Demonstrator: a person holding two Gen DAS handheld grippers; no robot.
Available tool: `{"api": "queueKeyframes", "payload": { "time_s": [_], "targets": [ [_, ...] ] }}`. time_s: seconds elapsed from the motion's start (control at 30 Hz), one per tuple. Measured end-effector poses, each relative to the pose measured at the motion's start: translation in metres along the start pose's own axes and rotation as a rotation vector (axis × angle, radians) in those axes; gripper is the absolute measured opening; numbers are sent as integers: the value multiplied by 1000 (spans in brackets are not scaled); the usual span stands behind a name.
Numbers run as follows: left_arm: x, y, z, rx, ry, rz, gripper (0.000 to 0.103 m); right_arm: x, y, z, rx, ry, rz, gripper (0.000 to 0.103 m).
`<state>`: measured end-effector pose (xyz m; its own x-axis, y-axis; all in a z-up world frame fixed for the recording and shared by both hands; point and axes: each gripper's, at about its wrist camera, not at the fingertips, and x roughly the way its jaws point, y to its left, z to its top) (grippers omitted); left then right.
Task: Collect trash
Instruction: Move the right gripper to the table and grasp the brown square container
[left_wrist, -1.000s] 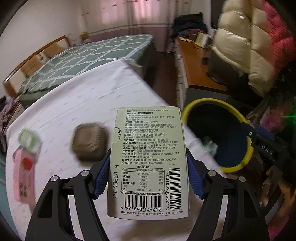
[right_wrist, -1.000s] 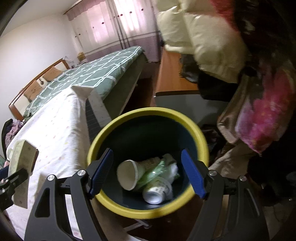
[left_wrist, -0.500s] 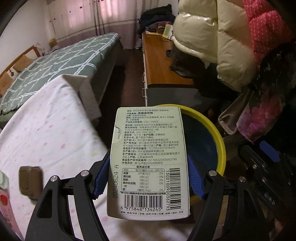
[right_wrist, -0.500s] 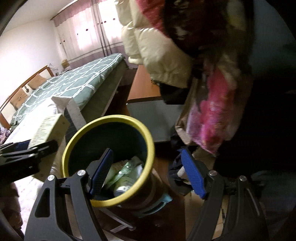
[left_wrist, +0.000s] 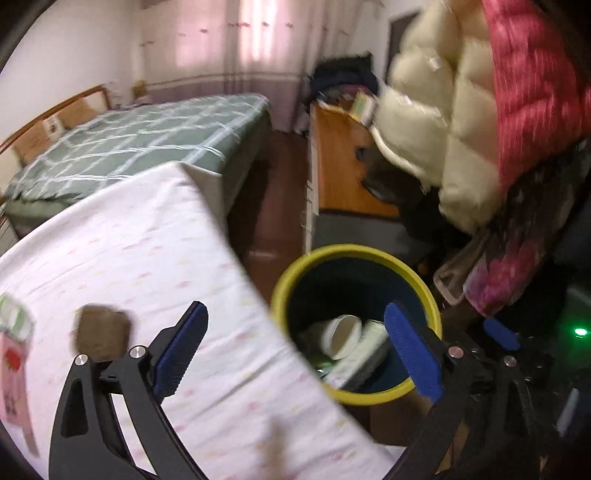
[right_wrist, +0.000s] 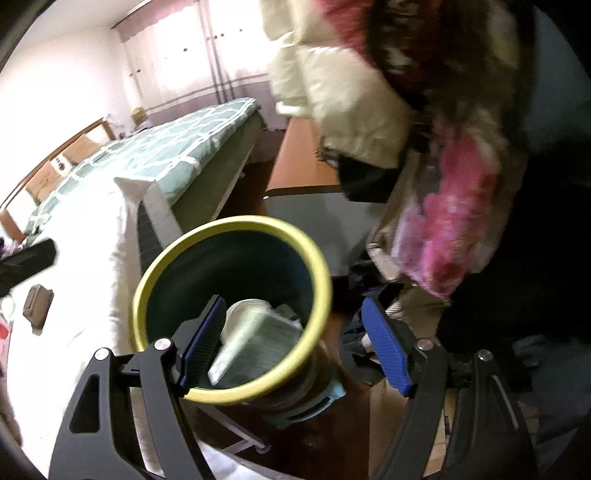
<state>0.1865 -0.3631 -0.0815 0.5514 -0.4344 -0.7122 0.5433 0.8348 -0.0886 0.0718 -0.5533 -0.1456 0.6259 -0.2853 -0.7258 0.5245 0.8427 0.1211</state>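
Gone from the left tongs (left_wrist: 295, 350) is the pale drink carton they were pinching a second ago; their jaws are spreading wide with nothing between them, and the carton (right_wrist: 255, 343) is now lying tilted inside the yellow-rimmed bin (right_wrist: 229, 229), leaning against a white paper cup (left_wrist: 341, 334) and other rubbish. The right tongs (right_wrist: 295, 343) are hanging over the bin's near rim, jaws apart and, as far as I can tell, pinching nothing, though the rim is sitting between them in that view.

More trash is waiting on the table (left_wrist: 147, 258) with the pale cloth: a brown crumpled lump (left_wrist: 101, 334) just beyond the left tongs, and a pink carton (left_wrist: 14, 380) at the far left edge, beside something green and white too blurred to name.

Now the risks, as I'm judging them. Both views are smeared, so the hands are travelling fast; a hurried swing back could be clipping the bin's rim and tipping it, since it is standing close against the table edge. That brown lump is looking soft, so a shallow pinch could be letting it slip onto the floor.
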Motion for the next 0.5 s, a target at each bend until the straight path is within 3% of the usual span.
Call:
{"api": "queueKeyframes", "payload": {
  "time_s": [0.2,0.5],
  "targets": [
    [-75,75,-32,-112,-124,154,98,1,52,-4,-92,17,73,72],
    [-160,190,-95,-285,-198,410,98,-6,157,-14,-253,35,215,72]
  ]
}}
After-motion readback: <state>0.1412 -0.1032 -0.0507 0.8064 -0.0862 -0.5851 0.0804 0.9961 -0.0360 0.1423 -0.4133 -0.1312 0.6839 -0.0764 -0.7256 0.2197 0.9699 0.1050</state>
